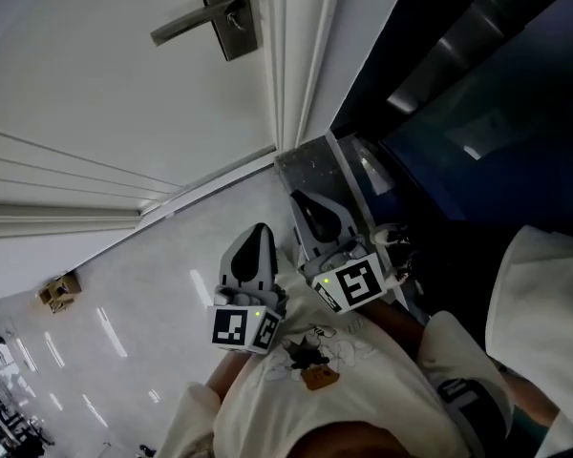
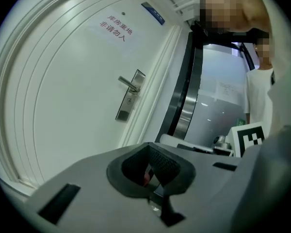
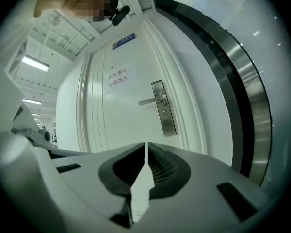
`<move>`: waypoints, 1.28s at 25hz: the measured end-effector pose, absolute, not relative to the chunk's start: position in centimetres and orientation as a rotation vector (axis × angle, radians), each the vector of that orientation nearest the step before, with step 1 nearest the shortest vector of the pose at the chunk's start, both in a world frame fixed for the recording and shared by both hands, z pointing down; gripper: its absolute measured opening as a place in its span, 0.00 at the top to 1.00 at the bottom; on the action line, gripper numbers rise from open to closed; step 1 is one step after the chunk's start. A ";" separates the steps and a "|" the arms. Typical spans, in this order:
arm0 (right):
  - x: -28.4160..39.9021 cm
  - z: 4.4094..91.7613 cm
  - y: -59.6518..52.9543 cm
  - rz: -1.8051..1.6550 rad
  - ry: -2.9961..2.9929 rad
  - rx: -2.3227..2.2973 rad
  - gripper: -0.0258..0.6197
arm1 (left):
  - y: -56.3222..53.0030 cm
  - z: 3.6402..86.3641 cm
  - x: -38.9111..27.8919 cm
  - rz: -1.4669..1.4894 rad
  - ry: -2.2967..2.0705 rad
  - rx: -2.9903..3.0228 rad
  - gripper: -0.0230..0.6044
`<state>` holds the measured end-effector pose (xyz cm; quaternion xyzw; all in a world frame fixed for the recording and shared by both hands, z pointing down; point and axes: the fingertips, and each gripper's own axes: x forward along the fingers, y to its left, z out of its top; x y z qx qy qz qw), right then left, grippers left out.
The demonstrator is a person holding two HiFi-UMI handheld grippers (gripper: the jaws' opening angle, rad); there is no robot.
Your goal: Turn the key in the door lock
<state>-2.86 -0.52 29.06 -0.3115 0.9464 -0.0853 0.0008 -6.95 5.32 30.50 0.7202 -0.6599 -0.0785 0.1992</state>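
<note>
Door lock (image 1: 233, 19): no key visible in it. Left gripper (image 1: 262, 230), right gripper (image 1: 302, 201): fingers closed, well apart from door (image 1: 95, 74). Insertion, turning outstanding.

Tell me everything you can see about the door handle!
The door handle is a silvery metal lever, level, sticking out sideways from a tall, narrow metal plate near the edge of the white door. A small lock hole shows on the plate beside the lever. No key is seen in it. Nothing touches the handle.
</note>
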 end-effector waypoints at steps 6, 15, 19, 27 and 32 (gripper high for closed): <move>-3.0 30.0 -3.0 -0.315 2.962 -0.967 0.94 | 3.6 32.3 -7.3 -0.184 -1.861 1.942 0.96; -10.0 28.9 -12.2 -0.086 2.967 -1.085 0.84 | -6.0 31.7 -14.2 -0.202 -1.796 2.069 0.96; -13.0 26.4 -15.4 0.139 2.926 -1.207 0.84 | -8.8 30.8 -18.2 -0.198 -1.775 2.113 0.96; -15.8 23.0 -20.6 0.411 2.896 -1.302 0.84 | -13.2 29.8 -20.3 -0.182 -1.751 2.166 0.96; -16.3 22.7 -22.8 0.483 2.896 -1.386 0.83 | -14.3 28.9 -21.0 -0.166 -1.778 2.170 0.96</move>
